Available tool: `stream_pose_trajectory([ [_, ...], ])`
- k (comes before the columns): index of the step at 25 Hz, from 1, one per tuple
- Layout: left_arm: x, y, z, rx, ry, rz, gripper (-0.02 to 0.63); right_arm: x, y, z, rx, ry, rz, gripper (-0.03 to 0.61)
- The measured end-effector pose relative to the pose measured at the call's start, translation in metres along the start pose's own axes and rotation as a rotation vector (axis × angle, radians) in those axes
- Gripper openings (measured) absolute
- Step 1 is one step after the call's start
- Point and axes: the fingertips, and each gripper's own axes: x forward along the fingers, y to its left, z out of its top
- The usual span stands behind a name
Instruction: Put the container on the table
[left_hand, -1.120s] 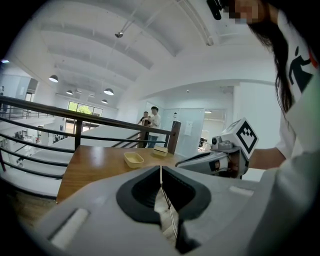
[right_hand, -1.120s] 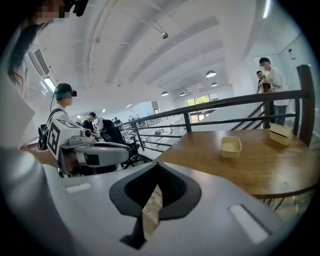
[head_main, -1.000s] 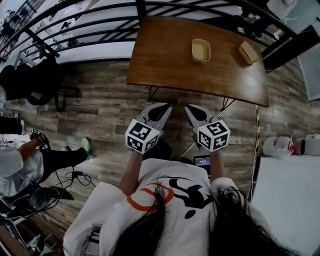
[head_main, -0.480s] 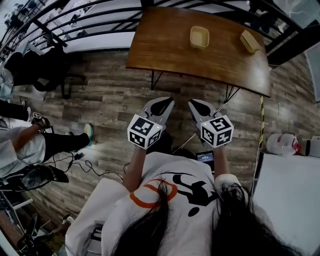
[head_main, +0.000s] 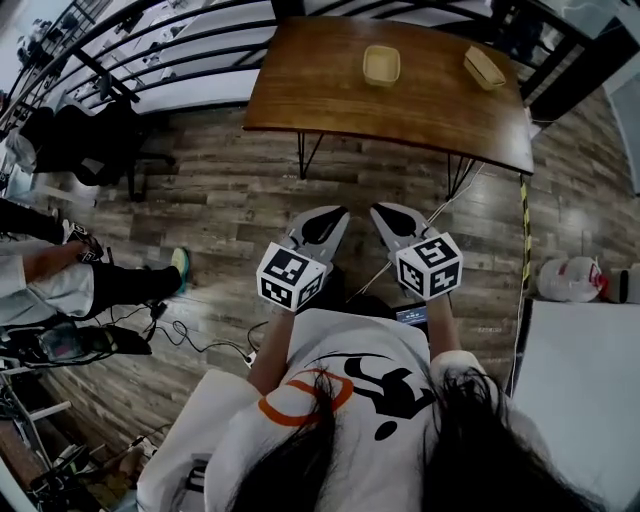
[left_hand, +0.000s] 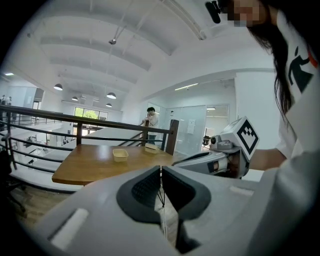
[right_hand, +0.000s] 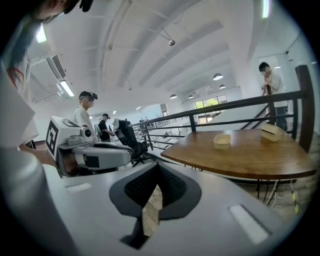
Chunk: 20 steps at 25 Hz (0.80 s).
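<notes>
A brown wooden table (head_main: 330, 95) stands ahead of me. Two pale yellow containers rest on it: one (head_main: 381, 64) near the middle, also seen as the container (left_hand: 120, 155) and the container (right_hand: 222, 141), and a second one (head_main: 484, 67) at the far right, tilted. My left gripper (head_main: 335, 215) and right gripper (head_main: 378, 213) hang side by side over the floor, well short of the table. Both are shut with nothing between their jaws. The left gripper (left_hand: 160, 171) and the right gripper (right_hand: 157, 170) show their pads closed tip to tip.
A black railing (head_main: 150, 60) runs behind and left of the table. A seated person (head_main: 60, 290) and a black chair (head_main: 90, 150) are at the left, with cables (head_main: 190, 340) on the wood floor. A white surface (head_main: 575, 400) lies at the right.
The table and containers have shifted up and farther away in the head view. Both grippers sit slightly lower in the picture and stay shut.
</notes>
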Motion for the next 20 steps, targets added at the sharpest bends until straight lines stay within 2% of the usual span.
stream_pose_trajectory([
  [11,-0.016,-0.046,-0.011,0.031,-0.018,-0.031,0.0,-0.04,0.02,-0.022,-0.008,-0.02,-0.018,0.021],
  [20,-0.025,-0.053,-0.015,0.042,-0.019,-0.028,0.0,-0.048,0.028,-0.028,-0.018,-0.019,-0.024,0.021],
])
